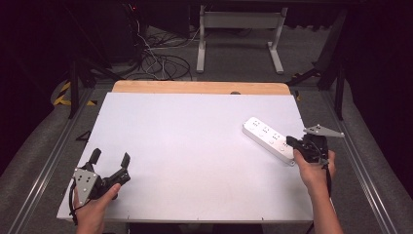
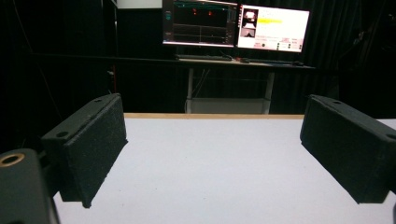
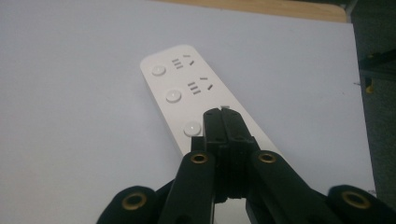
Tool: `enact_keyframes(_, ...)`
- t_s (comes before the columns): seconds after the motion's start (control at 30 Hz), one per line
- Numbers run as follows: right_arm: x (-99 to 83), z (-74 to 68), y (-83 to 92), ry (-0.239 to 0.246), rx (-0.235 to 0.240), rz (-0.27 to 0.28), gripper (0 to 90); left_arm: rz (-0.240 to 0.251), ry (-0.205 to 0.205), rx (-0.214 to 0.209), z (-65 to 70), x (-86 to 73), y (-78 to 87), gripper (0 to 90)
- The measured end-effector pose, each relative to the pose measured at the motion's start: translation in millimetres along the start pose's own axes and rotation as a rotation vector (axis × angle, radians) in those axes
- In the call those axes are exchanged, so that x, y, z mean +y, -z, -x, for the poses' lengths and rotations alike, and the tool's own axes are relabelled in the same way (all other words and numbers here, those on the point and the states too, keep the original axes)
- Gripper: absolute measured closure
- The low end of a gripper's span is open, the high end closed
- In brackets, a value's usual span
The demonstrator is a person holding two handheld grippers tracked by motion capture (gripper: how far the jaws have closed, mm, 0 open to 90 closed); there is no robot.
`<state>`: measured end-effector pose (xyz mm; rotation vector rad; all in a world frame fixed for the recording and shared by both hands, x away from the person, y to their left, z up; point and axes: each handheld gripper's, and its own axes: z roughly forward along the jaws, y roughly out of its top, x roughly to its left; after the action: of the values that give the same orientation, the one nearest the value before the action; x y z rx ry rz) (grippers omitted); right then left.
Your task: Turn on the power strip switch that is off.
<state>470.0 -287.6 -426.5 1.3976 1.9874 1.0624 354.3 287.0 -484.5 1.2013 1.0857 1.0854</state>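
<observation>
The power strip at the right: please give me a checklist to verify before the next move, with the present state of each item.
1. Power strip lies flat on the white table, inside its right edge: ok.
2. Right gripper has its jaws pressed together, tips over the strip beside its third round button: ok.
3. Tips touch the strip or hover just above it: cannot tell.
4. Left gripper is open, nothing between its pads, far from the strip: ok.
5. Nothing plugged into the visible sockets: ok.
6. Strip's cable and plug position: cannot tell.
</observation>
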Motion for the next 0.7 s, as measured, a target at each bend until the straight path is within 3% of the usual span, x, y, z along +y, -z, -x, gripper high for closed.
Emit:
enact_keyframes(0.3,-0.9,-1.4,-17.6,0.011,-0.011,-0.094,90.0,0.000,0.001,-0.001,-0.5,0.1,-0.5,7.9)
enact_keyframes(0.47,-2.8,-4.7,-26.1,0.055,-0.050,-0.143,90.0,-0.001,0.000,-0.004,0.0,-0.1,-1.0,7.9)
enact_keyframes(0.7,-4.2,-7.7,-32.2,0.068,-0.061,-0.189,90.0,0.000,-0.001,-0.005,0.3,0.3,-0.8,7.9)
